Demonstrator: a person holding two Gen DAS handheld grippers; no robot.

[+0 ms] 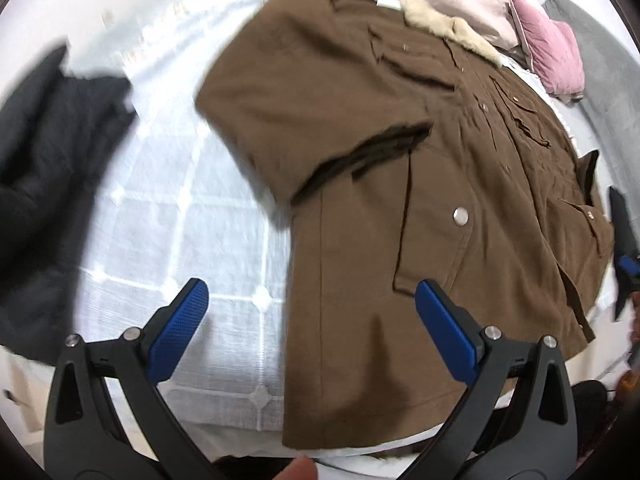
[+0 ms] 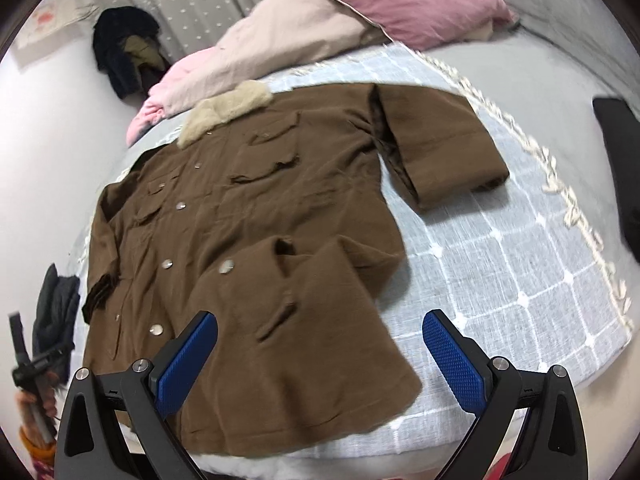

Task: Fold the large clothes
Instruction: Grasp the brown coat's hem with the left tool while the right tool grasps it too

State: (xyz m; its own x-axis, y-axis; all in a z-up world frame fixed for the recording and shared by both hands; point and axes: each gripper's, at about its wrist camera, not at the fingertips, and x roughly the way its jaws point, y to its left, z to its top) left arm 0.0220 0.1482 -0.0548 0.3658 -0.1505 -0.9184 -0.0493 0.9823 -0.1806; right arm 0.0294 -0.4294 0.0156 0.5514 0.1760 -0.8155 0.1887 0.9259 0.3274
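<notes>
Brown coat (image 2: 248, 216) spread flat on a bed with a white-gridded blue cover (image 2: 500, 264); pink pillow (image 2: 420, 0) beyond. Both grippers' fingers (image 1: 444, 324) (image 2: 452, 356) released, empty.

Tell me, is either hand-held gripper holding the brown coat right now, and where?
Neither. The left hand-held gripper and right hand-held gripper are both open above the brown coat, gripping nothing.

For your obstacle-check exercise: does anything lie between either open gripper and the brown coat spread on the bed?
Nothing visible does. The left gripper and right gripper both hover open just above the brown coat near its hem. The pink pillow and dark garment lie off to the sides.
</notes>
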